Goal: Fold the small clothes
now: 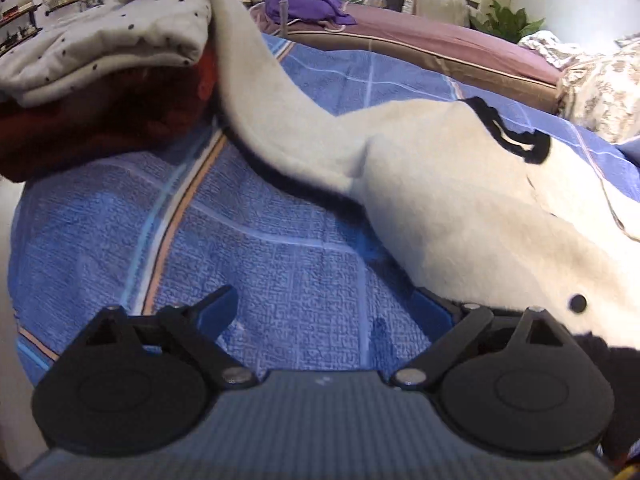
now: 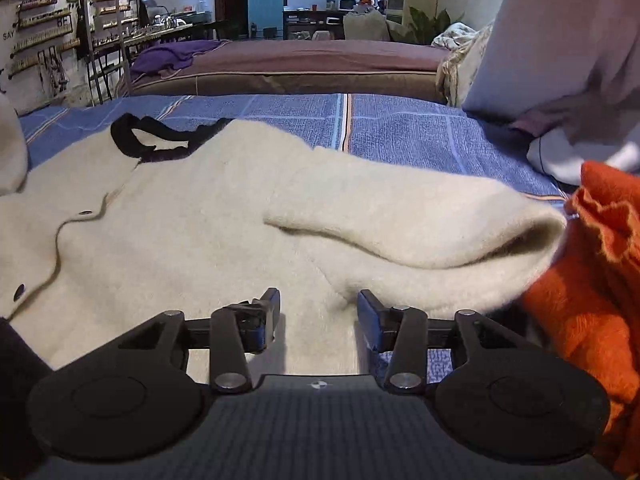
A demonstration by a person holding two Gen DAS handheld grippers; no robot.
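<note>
Left gripper (image 1: 326, 312) open — sleeve (image 1: 256, 92) over stack (image 1: 104, 92)

Blue plaid bedspread (image 2: 400, 128), mauve bed (image 2: 312, 58), houseplant (image 1: 508, 20)

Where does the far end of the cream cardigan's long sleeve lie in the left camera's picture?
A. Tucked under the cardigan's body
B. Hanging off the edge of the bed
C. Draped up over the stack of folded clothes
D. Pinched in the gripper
C: the sleeve runs from the cream cardigan up over the stack of folded clothes, its end lying on top.
</note>
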